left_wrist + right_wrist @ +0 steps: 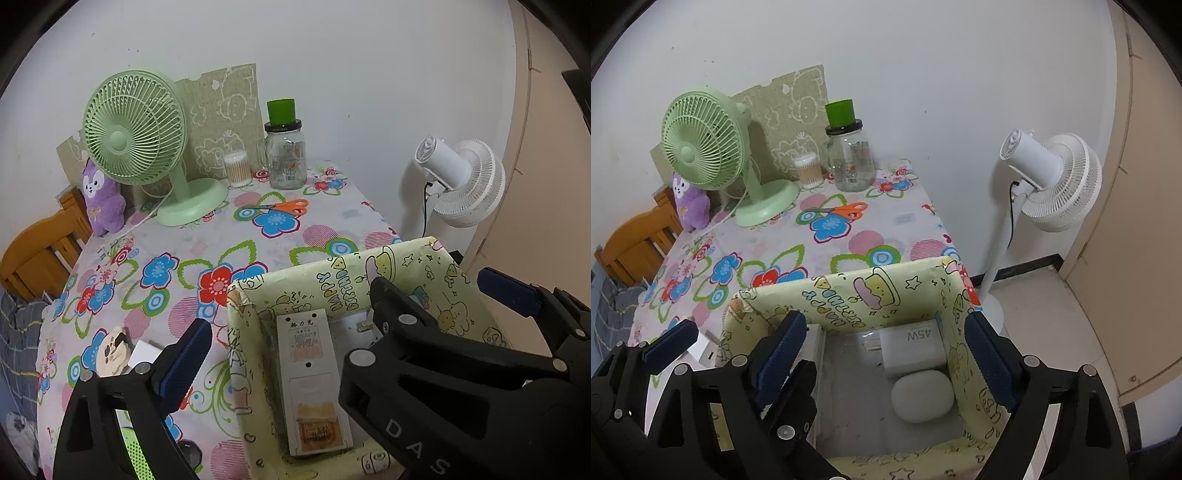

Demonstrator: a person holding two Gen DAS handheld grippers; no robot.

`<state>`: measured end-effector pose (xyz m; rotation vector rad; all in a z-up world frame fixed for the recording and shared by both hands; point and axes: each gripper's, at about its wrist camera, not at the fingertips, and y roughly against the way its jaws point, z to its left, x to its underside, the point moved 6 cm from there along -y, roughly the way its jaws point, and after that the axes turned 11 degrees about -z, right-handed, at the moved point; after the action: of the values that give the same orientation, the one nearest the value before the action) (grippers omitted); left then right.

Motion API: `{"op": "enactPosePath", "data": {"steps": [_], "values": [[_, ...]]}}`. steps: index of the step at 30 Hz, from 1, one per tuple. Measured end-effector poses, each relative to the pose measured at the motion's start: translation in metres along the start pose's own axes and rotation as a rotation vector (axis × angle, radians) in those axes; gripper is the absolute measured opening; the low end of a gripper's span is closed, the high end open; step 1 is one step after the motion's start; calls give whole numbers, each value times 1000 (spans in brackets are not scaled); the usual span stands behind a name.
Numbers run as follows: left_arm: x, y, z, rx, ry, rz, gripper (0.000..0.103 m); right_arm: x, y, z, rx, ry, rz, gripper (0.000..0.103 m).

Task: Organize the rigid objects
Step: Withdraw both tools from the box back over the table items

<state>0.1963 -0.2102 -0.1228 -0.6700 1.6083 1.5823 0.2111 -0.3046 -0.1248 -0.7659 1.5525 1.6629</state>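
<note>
the box (849, 295) sits at the near right of the flowered surface (258, 236) and already holds a remote control (314, 380), a charger (912, 349) and a white oval case (921, 400). right gripper (886, 354) hangs over the box, jaws apart, nothing between them. left gripper (343, 314) straddles the box's left wall, jaws apart and empty. likely next item: the small white block (707, 350), just left of the box and nearer the left gripper
</note>
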Motion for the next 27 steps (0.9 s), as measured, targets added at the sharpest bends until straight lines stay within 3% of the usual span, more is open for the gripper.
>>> {"op": "enactPosePath", "data": {"steps": [27], "values": [[14,61,46,7,0,-75,101,7,60,55,0,15,-77,94]]}}
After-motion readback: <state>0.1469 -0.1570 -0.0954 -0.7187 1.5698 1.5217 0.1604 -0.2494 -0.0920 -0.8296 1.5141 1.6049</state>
